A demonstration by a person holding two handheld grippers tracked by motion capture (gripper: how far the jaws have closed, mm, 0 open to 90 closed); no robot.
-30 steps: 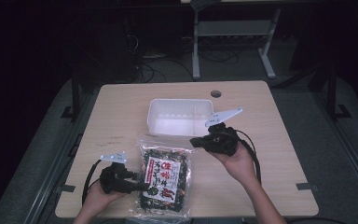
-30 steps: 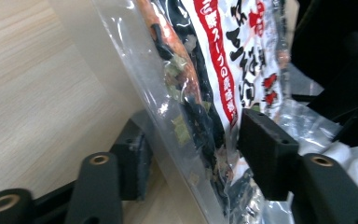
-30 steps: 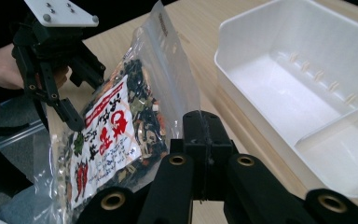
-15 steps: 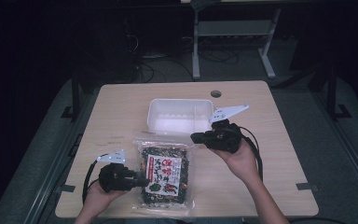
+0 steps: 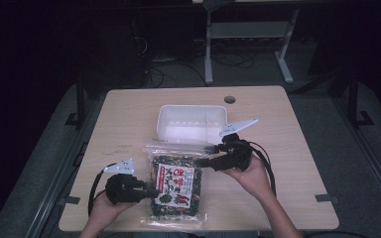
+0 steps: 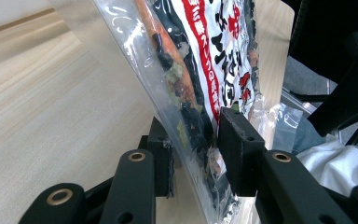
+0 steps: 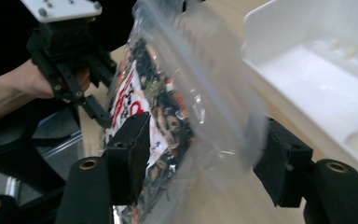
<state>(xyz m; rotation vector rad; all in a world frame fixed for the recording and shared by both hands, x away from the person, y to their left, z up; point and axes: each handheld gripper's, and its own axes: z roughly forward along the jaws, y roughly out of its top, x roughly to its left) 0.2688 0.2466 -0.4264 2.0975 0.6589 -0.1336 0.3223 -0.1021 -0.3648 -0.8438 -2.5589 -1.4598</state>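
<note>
With the left gripper [image 6: 196, 154] pinching the snack bag [image 5: 174, 184] and the right gripper [image 7: 200, 158] spread around its clear edge (not yet gripping), the bag could slip or tear beside the white tray [image 5: 191, 124].

Dim room — wooden table [image 5: 129, 114], grey floor [image 5: 39, 158].

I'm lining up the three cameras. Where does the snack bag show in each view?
High view: the bag lies at the table's near middle, between the two tools.
Left gripper view: the bag runs up the middle, between the jaws.
Right gripper view: the bag fills the centre, between the jaws.
Shared landmark: the white tray, behind the bag in the high view, upper right in the right gripper view.
</note>
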